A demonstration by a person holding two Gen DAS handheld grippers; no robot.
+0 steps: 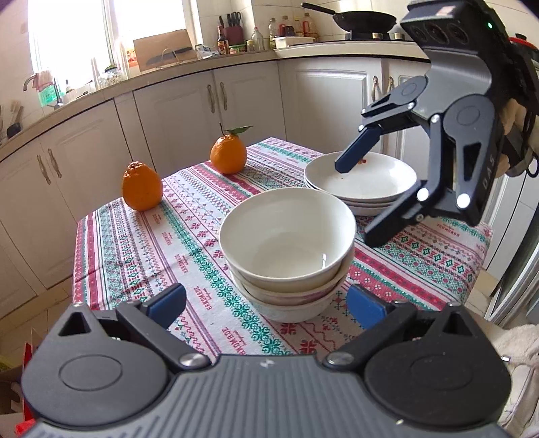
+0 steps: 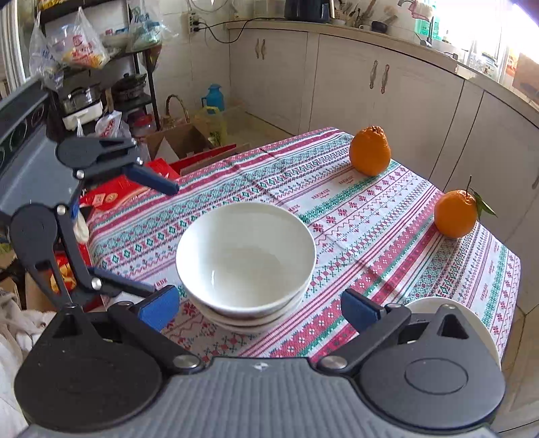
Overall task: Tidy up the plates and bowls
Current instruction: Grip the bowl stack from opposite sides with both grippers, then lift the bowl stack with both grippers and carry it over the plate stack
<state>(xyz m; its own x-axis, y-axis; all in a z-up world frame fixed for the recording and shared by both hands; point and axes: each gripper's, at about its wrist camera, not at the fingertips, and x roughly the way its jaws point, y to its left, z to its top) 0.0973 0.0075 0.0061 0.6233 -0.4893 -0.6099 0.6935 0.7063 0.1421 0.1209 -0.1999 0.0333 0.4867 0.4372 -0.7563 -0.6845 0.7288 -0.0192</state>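
Across the table: I am looking at a woven tablecloth (image 1: 141,242) banded in red, green and white, draping over the edges.
Room: white cabinets (image 1: 188,111) are curving round behind; a black wok (image 1: 363,18) is sitting on the stove.
Bowls: a stack of bowls (image 1: 286,249), smooth glazed white and round, is sitting mid-table, three nested as far as I am seeing.
Plates: a stack of plates (image 1: 363,178), shallow and white, is lying just beyond the bowls.
Fruit: two oranges (image 1: 142,186), dimpled skin, are resting near the far edge, well apart.
Left gripper (image 1: 269,303): I am holding it spread wide, grasping nothing, near the bowls.
Right gripper (image 1: 360,198): spread wide too, straddling the plates' rim, one blue pad (image 1: 353,151) hanging over the top plate.
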